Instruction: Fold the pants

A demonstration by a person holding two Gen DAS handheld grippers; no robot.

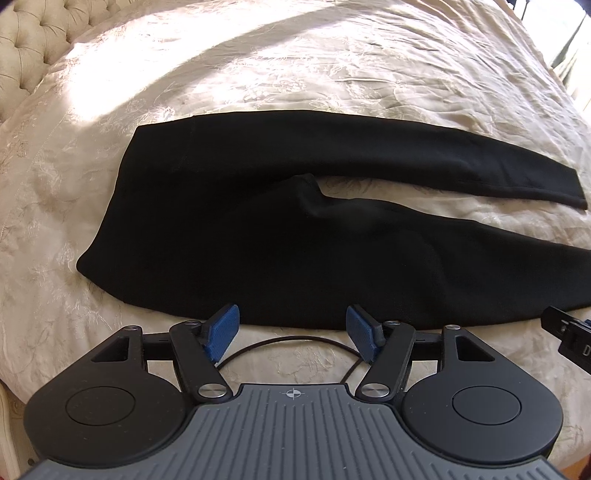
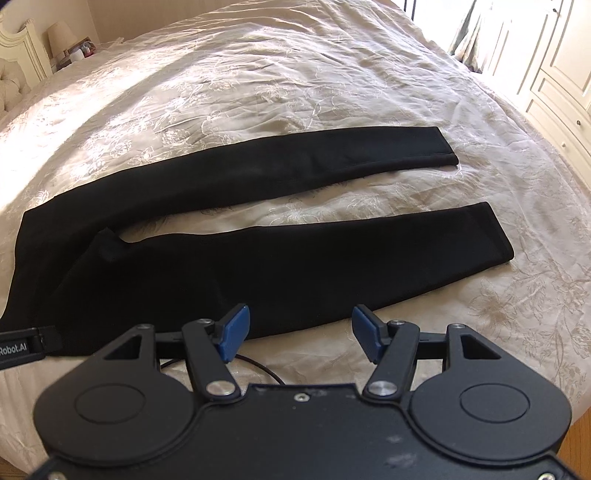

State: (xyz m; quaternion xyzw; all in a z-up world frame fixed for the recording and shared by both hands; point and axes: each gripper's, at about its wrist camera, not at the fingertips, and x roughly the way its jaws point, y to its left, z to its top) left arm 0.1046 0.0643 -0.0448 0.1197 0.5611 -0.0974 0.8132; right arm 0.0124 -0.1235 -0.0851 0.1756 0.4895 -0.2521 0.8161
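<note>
Black pants [image 1: 240, 221] lie flat on a cream embroidered bedspread [image 1: 295, 66], waist to the left and both legs running right with a gap between them. My left gripper [image 1: 293, 317] hovers open at the near edge of the seat area, its blue pads [image 1: 221, 330] empty. In the right wrist view the pants [image 2: 258, 266] stretch from left to the two hems at right. My right gripper [image 2: 300, 317] stands open over the near edge of the nearer leg, nothing between its pads [image 2: 232, 332]. Each gripper shows at the rim of the other's view: right gripper [image 1: 569, 336], left gripper [image 2: 22, 349].
A thin black cable [image 1: 288, 338] loops on the bedspread just below the pants' near edge. A tufted headboard [image 1: 29, 48] stands at the far left. White cupboards [image 2: 554, 74] line the far right beyond the bed, and a lamp [image 2: 61, 35] sits at the far left.
</note>
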